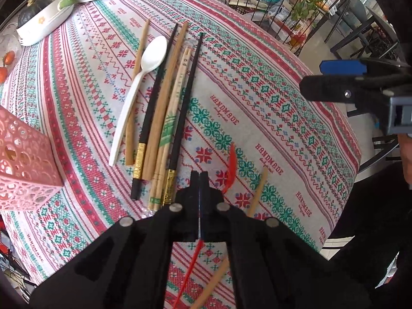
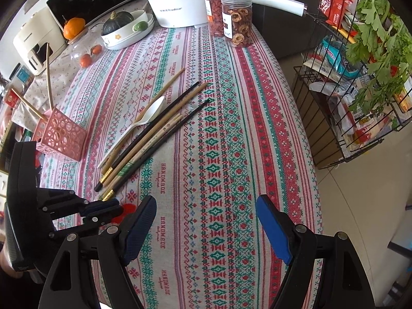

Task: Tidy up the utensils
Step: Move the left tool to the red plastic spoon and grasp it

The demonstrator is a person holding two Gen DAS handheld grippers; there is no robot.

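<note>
Your left gripper (image 1: pixel 199 173) is clenched with nothing clearly gripped — the loose wooden chopstick (image 1: pixel 257 193) lies just beside it. Reopen, straddle it, then carry it to the pink basket (image 2: pixel 60 137). Your right gripper (image 2: pixel 206 221) stands released, idle.

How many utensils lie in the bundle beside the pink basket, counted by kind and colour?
Black chopsticks: 2
Brown chopsticks: 2
Pale chopsticks with green print: 2
White spoon: 1
Total: 7
</note>
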